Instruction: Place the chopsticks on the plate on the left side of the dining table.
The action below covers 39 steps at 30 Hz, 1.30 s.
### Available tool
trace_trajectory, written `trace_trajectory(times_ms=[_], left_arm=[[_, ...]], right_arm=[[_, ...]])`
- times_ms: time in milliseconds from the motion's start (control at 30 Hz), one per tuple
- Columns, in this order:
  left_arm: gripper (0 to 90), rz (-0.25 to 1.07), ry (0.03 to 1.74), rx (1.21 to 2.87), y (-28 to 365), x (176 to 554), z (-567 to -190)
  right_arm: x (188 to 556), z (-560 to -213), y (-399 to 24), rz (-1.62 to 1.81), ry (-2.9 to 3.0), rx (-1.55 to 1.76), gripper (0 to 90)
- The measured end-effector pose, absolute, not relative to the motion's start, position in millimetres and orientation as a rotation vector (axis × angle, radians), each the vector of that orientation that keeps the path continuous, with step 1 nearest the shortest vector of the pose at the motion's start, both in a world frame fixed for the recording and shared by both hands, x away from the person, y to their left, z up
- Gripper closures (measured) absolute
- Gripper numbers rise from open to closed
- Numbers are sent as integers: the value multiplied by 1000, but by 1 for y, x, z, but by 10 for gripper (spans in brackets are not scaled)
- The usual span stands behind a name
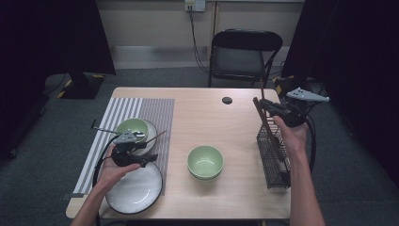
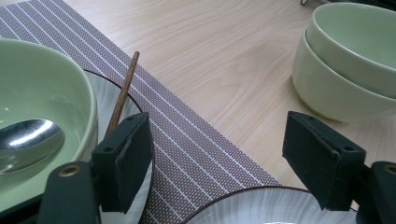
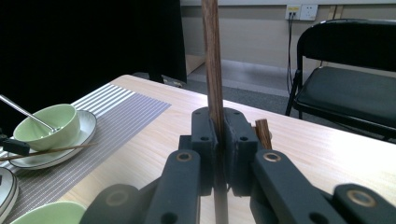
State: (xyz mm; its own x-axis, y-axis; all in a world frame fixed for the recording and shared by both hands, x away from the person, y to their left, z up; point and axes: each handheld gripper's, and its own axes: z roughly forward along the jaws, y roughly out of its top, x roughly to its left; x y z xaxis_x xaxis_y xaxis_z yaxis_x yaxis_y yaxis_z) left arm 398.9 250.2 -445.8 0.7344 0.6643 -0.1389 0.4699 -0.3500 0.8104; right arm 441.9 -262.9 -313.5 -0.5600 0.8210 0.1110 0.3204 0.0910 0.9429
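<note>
My right gripper is shut on an upright brown chopstick above the far end of the black wire basket; the jaws pinch it near its lower part. A second chopstick leans in the basket just beyond them. At the left, my left gripper is open with nothing between its fingers, low over the striped placemat. Beside its left jaw a green bowl with a spoon stands on a small plate, and a chopstick rests on that plate's rim.
A large white plate lies at the front left, half on the placemat. Two stacked green bowls stand mid-table. A black folding chair is behind the table, and a dark grommet sits near the far edge.
</note>
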Motion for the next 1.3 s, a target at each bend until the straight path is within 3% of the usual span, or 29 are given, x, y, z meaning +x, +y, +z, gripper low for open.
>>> trace_trajectory(times_ms=[1300], left_arm=[[240, 290, 842, 1988, 251, 396, -437]], right_arm=[[444, -293, -210, 1537, 1996, 962, 847]])
